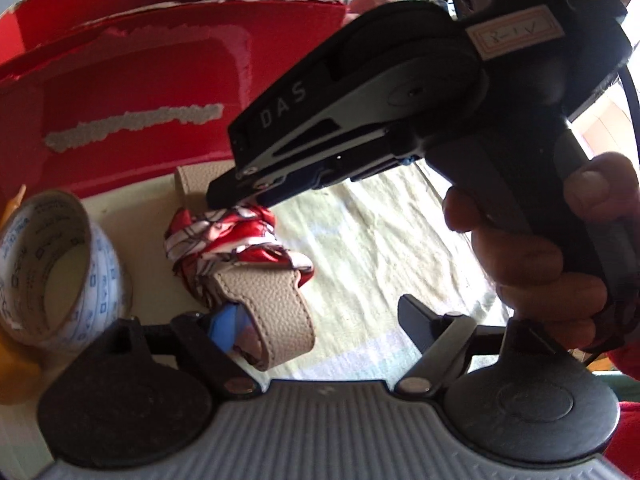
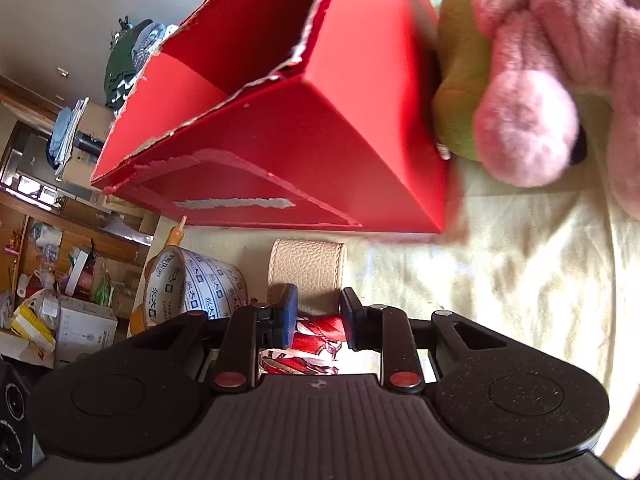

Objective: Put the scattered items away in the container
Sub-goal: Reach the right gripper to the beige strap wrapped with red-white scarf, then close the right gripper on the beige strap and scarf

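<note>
The right gripper [image 2: 318, 318] was narrowed around the red-and-white scarf [image 2: 316, 334] wrapped on the beige leather strap [image 2: 308, 270]; whether the pads actually pressed the fabric could not be told, since the scarf was seen bunched in the gap with the strap's looped end lying past the tips at 12 o'clock. The grab was probably aimed at the scarf knot because it was the bulkiest handle on the strap. In the left wrist view, the left gripper [image 1: 312, 322] was held wide apart, its left finger [image 1: 224, 330] touching the near strap end, nothing clamped, likely steadying it. From that gripper, the scarf [image 1: 228, 236] lay at 11 o'clock, under the right gripper's tips. The tape roll [image 1: 60, 264] sat at 9 o'clock, just beside. The red box [image 2: 280, 128], judged the container, stood at 12 o'clock beyond the strap, open and torn-rimmed, near. A pink plush toy [image 2: 540, 80] was left at 2 o'clock on the yellow cloth [image 2: 500, 280].
</note>
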